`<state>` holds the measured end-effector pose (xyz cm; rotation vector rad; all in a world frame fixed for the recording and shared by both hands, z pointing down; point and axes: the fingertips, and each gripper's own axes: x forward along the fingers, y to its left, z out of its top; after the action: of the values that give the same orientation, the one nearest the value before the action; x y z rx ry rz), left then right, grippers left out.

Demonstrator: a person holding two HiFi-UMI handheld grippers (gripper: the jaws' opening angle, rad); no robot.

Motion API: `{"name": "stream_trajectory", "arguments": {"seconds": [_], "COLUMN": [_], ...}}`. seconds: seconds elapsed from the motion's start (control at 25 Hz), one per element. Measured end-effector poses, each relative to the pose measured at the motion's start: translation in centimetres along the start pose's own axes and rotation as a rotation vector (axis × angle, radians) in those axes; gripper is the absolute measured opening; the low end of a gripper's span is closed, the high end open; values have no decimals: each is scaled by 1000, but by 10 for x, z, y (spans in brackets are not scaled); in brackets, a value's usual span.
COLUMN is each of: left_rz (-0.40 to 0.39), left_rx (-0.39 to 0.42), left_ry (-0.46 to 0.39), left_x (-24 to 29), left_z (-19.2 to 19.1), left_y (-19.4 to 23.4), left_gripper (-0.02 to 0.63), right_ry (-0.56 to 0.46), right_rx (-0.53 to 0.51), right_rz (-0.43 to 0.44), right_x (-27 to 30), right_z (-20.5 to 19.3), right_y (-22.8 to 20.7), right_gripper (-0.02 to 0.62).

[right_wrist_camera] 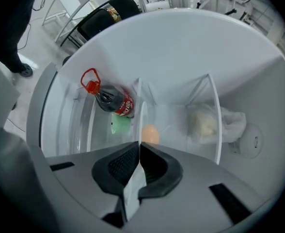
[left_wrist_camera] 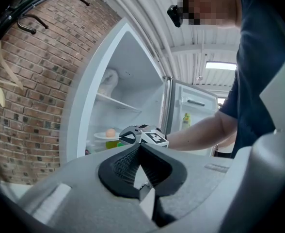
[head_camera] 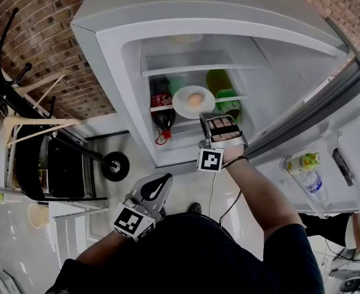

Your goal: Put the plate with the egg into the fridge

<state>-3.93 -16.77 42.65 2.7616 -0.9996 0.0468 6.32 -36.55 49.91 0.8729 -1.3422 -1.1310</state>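
The right tongs (head_camera: 209,116) were clamped on the rim of the plate (head_camera: 181,95), egg (head_camera: 195,100) aboard, inside the fridge (head_camera: 119,48), and I'd say it wanted lowering level and flat before release, while the left tongs (head_camera: 160,182) hung shut, empty.

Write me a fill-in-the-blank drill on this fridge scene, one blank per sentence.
1. The white plate carries one ___.
2. The right gripper is shut on the plate's ___.
3. The dark bottle beside the plate has a ___ cap.
4. The left gripper is shut and holds ___.

Missing words: egg; rim; red; nothing.
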Motion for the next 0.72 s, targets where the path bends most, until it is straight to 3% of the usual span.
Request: {"name": "stream_trajectory", "arguments": {"seconds": [0.2,0.72], "left_rz": [14,35], "left_rx": [-17,-1], "left_ry": [-24,11], "left_x": [0,-5], "left_z": [4,-5], "left_y": [2,10], "left_gripper": [5,5], "right_ry": [9,14], "right_rx": [23,20], "right_rz": [6,28], "right_x": [12,44], "right_z": [-2,-4], "right_y": [0,-2], "right_gripper": [17,18]}}
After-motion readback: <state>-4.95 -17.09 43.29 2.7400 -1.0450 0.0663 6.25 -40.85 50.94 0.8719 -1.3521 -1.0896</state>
